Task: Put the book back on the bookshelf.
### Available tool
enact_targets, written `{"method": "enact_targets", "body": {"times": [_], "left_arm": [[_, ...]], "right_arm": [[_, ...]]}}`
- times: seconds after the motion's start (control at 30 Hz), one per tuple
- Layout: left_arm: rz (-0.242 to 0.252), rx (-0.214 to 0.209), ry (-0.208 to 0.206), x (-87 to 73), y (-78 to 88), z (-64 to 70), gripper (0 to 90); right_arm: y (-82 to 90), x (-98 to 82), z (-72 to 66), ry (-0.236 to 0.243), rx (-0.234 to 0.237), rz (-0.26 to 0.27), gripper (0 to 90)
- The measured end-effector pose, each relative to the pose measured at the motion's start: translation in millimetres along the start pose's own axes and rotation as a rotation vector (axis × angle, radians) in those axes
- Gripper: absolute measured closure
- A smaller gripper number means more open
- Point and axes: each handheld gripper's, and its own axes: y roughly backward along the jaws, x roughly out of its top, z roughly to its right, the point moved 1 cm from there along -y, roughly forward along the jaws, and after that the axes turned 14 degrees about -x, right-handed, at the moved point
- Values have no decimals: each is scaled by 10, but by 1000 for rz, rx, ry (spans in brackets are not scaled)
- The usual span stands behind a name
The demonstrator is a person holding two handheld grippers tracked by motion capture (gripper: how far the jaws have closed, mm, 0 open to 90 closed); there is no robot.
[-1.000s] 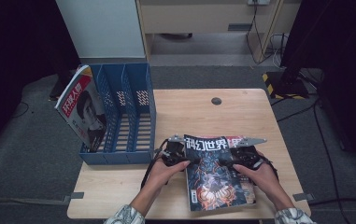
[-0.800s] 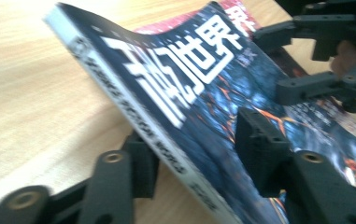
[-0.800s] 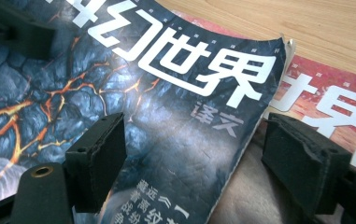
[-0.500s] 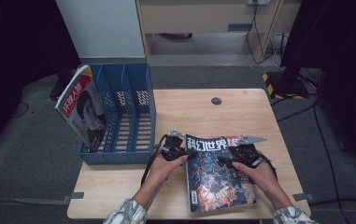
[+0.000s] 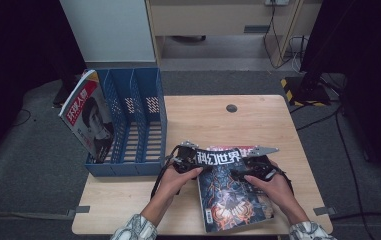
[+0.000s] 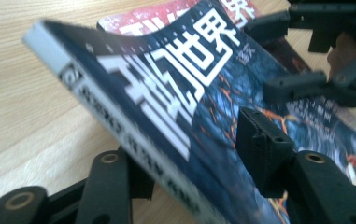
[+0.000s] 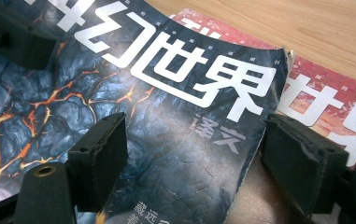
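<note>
I have the dark magazine (image 5: 230,187) on the near right part of the table (image 5: 258,120), lying on top of a red one (image 7: 325,100) whose edge peeks out beyond it. My left gripper (image 6: 185,154) straddles its spine edge, which is lifted off the wood: one jaw sits under it, the other above the cover. The jaws have just been opening, and the pads are not pressing. My right gripper (image 7: 192,163) stands fairly wide over the top right corner of the cover, one jaw on the cover, the other off the page edge, holding nothing.

I judge the magazine light, floppy and glossy. The cover corner is already creased and would tear if pulled alone. The bound spine is the stiffest part, so I would grip there, deep, taking all the pages. The blue file rack (image 5: 133,125) stands well apart to the left, with another magazine (image 5: 88,117) leaning at its left end.
</note>
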Motion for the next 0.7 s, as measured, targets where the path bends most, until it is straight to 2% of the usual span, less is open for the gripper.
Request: {"method": "enact_targets", "body": {"times": [0.03,0.13,0.37,0.57,0.7], "left_arm": [[8,-9,20,50,-12,-31,480],[20,-19,46,134,-23,-57,476],[19,-6,67,281,-91,-83,477],[19,-5,75,318,-147,-118,502],[28,-27,119,326,-187,-152,537]], "right_arm": [[3,-2,-3,7,-4,0,237],[4,-8,-4,8,-7,3,239],[3,-12,-2,14,-6,5,238],[4,-14,-4,13,-8,8,239],[4,-15,-5,14,-10,9,239]]}}
